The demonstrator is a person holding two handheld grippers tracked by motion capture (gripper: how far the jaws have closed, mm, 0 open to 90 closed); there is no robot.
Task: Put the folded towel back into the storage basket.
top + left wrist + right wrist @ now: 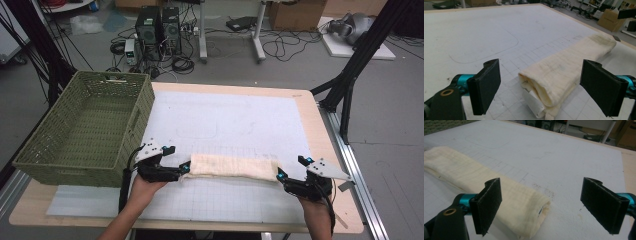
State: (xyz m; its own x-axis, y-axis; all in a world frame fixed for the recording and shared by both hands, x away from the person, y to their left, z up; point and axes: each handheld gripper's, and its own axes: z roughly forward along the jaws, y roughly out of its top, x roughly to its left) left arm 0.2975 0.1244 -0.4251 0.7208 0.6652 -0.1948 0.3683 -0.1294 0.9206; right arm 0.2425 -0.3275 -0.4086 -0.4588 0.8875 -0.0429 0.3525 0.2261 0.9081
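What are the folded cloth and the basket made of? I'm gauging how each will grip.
The folded cloth looks like soft cream cotton gauze, matte, with a crinkled weave and limp layered ends. The basket seems woven olive plastic or wicker; its open lattice walls look stiff.

Folded cloth lay lengthwise on the mat, parallel to the bench's near edge, roughly midway between the left and right edges. Left tool sat at the cloth's left end, right tool at its right end, each with the cloth end between its spread jaws. Basket stood on the bench's left edge, overhanging it, just left of the left tool. Computer towers stood on the floor behind the far edge.
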